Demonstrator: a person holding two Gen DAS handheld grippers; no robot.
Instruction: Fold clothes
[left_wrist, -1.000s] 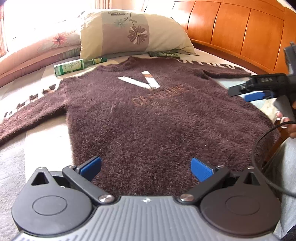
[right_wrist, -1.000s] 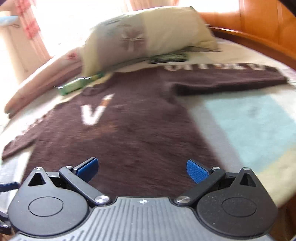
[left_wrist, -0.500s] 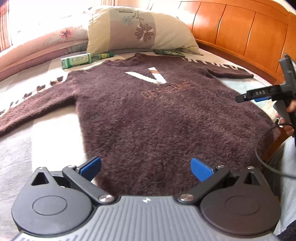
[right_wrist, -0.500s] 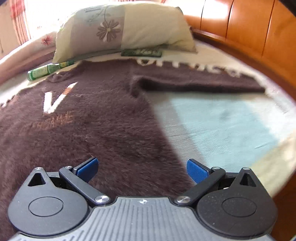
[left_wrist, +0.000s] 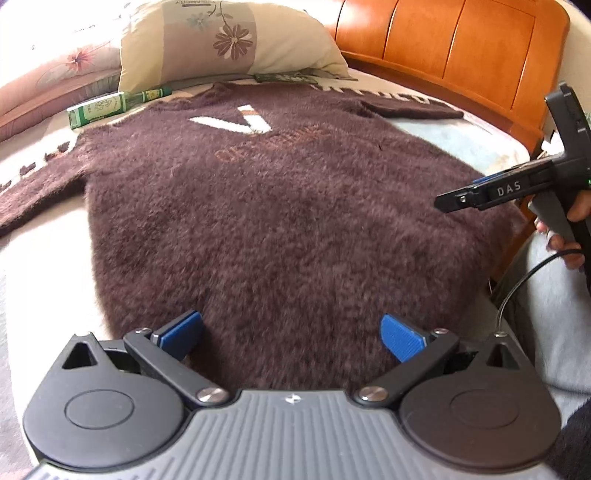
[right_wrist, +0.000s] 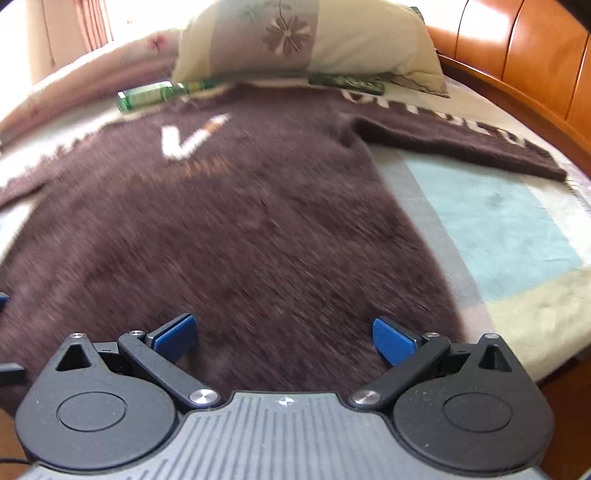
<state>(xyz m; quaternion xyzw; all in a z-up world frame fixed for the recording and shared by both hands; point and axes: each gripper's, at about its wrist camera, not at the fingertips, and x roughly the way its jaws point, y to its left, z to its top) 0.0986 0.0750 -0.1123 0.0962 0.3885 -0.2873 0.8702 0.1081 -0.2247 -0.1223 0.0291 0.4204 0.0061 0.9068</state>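
A fuzzy dark brown sweater (left_wrist: 280, 206) with a white V on its chest lies flat and face up on the bed, both sleeves spread out sideways. My left gripper (left_wrist: 291, 334) hovers open over the sweater's hem, left of centre, with nothing between its blue pads. My right gripper (right_wrist: 284, 334) is open as well, over the hem near the right side edge of the sweater (right_wrist: 258, 229). In the left wrist view the right gripper (left_wrist: 491, 192) shows side-on at the right, held by a hand. The right sleeve (right_wrist: 461, 142) stretches towards the headboard.
A floral pillow (left_wrist: 229, 40) and a pink pillow (left_wrist: 62, 70) lie beyond the collar. A green bottle (left_wrist: 110, 107) and a dark flat packet (left_wrist: 284, 78) rest by the neckline. The orange wooden headboard (left_wrist: 461, 48) runs along the right. A person's grey-clad leg (left_wrist: 554, 295) is at the bed's edge.
Both grippers have moved closer and lower over the sweater's hem. The right wrist view has swung left, back towards the sweater's body. Both stay open.
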